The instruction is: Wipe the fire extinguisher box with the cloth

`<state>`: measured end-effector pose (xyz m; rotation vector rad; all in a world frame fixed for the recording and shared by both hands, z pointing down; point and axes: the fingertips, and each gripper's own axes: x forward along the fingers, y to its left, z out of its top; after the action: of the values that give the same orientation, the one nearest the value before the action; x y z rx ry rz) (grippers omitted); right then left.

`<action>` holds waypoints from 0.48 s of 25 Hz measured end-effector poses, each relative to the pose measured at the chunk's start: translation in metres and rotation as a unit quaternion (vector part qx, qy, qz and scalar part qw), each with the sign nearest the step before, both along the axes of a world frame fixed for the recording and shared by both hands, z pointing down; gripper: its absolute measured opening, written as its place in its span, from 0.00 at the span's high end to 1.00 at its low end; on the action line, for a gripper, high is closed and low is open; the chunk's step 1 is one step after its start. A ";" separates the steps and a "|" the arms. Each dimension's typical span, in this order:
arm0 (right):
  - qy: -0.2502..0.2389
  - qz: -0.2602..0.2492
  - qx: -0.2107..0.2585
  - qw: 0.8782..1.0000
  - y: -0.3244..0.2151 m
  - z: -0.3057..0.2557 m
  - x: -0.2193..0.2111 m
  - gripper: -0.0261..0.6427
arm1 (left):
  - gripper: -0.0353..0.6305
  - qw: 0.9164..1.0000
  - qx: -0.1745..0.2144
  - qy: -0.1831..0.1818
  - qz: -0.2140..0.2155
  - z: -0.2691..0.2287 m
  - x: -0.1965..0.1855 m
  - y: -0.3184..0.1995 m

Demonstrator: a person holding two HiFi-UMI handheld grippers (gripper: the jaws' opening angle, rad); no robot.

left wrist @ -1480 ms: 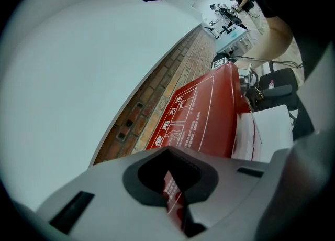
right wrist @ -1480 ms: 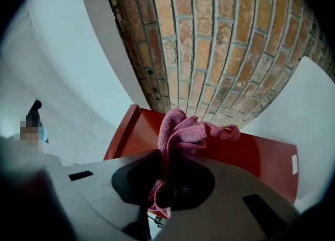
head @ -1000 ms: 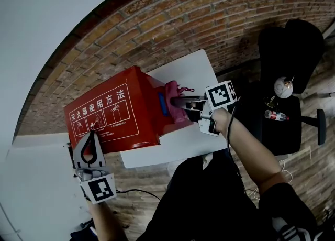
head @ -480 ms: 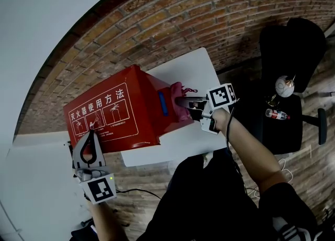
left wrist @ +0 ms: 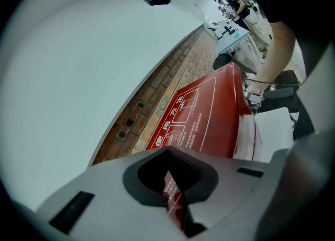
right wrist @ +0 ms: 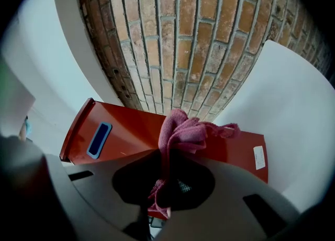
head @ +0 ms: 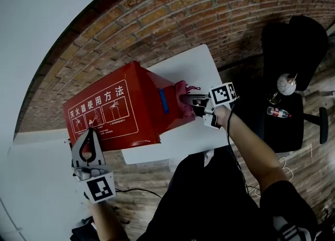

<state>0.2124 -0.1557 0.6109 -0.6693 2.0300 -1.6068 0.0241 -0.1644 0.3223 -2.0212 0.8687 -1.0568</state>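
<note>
Pink cloth (head: 184,98) at red box (head: 112,110) side edge

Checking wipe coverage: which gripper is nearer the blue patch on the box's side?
Right. The right gripper holds the cloth beside the blue patch; the left gripper is by the box's labelled front.

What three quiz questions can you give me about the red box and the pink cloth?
1. True or false: the right tool is gripping the pink cloth.
2. What colour is the patch on the side of the red box that faces the cloth? A blue, B green, C yellow.
3. Fill in: the left tool has its jaws ____ and holds nothing.
Key: 1 true; 2 A; 3 shut.
</note>
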 end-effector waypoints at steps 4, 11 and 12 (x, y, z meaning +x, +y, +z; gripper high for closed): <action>0.008 -0.006 -0.005 1.000 0.001 0.016 -0.001 0.88 | 0.93 1.000 0.001 -0.001 0.003 0.000 0.001 0.000; 0.033 -0.007 -0.008 0.999 0.000 0.053 -0.001 0.88 | 0.93 1.000 -0.003 -0.005 -0.002 0.000 0.000 0.000; 0.038 -0.007 -0.009 0.999 0.000 0.060 -0.001 0.88 | 0.93 1.000 -0.002 -0.004 -0.002 0.000 0.000 0.000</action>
<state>0.2113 -0.1555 0.6705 -0.7331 2.0804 -1.6334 0.0241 -0.1645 0.3218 -2.0181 0.8676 -1.0704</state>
